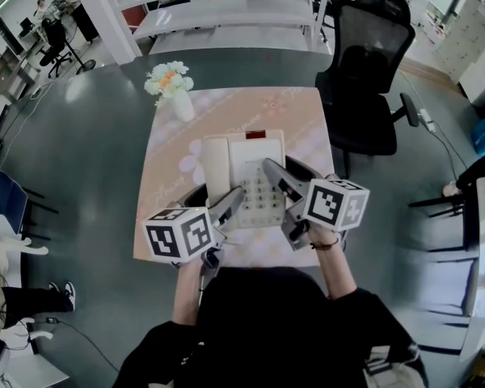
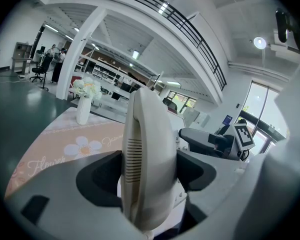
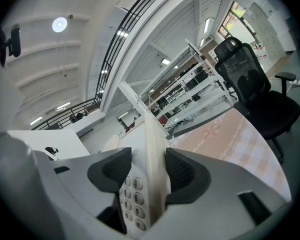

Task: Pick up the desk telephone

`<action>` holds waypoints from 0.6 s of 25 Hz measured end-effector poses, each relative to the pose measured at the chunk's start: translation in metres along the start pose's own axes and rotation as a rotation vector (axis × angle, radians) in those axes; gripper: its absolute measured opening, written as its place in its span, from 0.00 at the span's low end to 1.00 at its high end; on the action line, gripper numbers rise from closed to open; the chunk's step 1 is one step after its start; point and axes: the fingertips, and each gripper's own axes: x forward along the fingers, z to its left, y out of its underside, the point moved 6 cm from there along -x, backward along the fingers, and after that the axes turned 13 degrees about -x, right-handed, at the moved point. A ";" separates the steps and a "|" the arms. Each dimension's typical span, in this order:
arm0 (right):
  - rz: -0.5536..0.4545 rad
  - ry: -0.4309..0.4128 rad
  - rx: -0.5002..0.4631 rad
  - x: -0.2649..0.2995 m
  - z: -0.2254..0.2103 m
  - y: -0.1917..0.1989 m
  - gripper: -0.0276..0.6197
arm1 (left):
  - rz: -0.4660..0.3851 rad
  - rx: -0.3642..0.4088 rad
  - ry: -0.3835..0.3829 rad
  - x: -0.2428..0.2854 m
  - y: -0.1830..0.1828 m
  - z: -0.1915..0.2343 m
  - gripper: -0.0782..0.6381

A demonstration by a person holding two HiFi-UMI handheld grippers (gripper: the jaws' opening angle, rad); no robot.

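L claw (image 2: 149, 171) clamps handset (image 2: 150, 129); R claw (image 3: 147, 176) clamps desk telephone (image 1: 255, 172) at right edge; prob. light, stiff, slick plastic; should lift level.

The right gripper (image 1: 280, 168) hides the desk telephone's (image 1: 255, 156) right edge.

left gripper (image 1: 214, 196) — right gripper (image 1: 284, 172), both clamped on telephone (image 1: 255, 153); angled slightly downward

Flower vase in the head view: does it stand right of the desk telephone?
No, the flower vase stands beyond the desk telephone and to its left.
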 end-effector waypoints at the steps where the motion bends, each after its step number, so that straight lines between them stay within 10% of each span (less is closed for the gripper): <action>1: 0.001 0.001 0.001 0.000 -0.001 0.000 0.36 | 0.001 -0.001 0.000 0.001 0.000 0.000 0.55; 15: 0.012 0.008 0.010 0.000 -0.006 0.003 0.36 | 0.011 -0.011 -0.004 0.006 0.003 0.002 0.55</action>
